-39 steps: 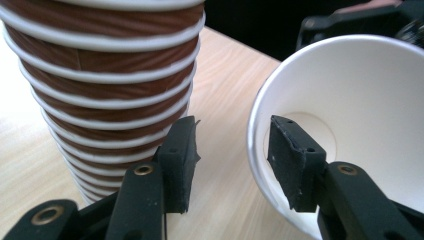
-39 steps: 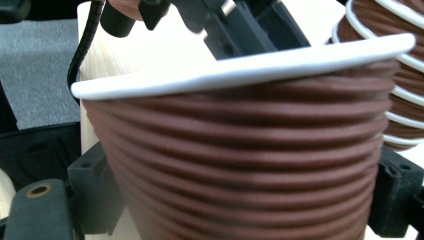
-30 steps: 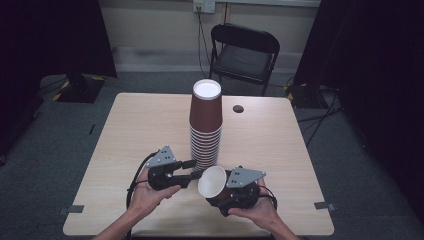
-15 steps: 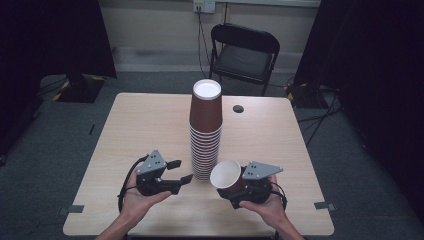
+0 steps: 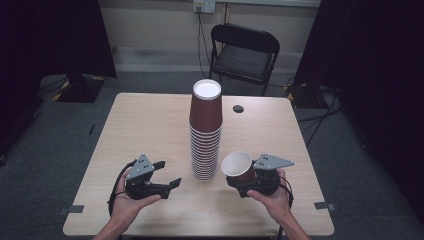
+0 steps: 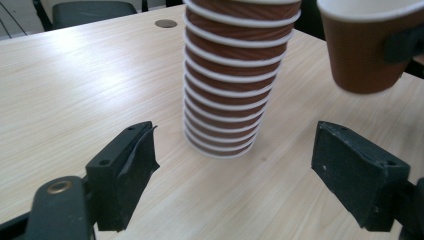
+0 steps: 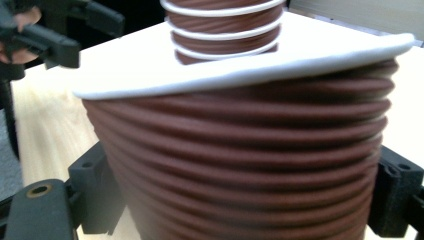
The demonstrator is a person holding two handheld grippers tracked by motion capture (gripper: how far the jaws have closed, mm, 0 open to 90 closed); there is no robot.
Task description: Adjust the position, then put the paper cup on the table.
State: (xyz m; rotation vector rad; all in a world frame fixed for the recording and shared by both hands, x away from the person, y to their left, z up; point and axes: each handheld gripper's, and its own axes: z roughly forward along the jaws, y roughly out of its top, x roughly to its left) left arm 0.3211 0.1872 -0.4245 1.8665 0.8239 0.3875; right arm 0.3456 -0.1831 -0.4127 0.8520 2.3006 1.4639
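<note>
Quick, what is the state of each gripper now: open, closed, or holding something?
Left gripper: open, jaws have just been opening, nothing between them.
Right gripper: closed on a single brown paper cup, held beside the cup stack.

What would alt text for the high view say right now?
A person's right gripper holds a single brown paper cup tilted, just right of a tall stack of inverted brown cups on a wooden table. The left gripper, jaws open and empty, sits left of the stack. A black folding chair stands beyond the table.
</note>
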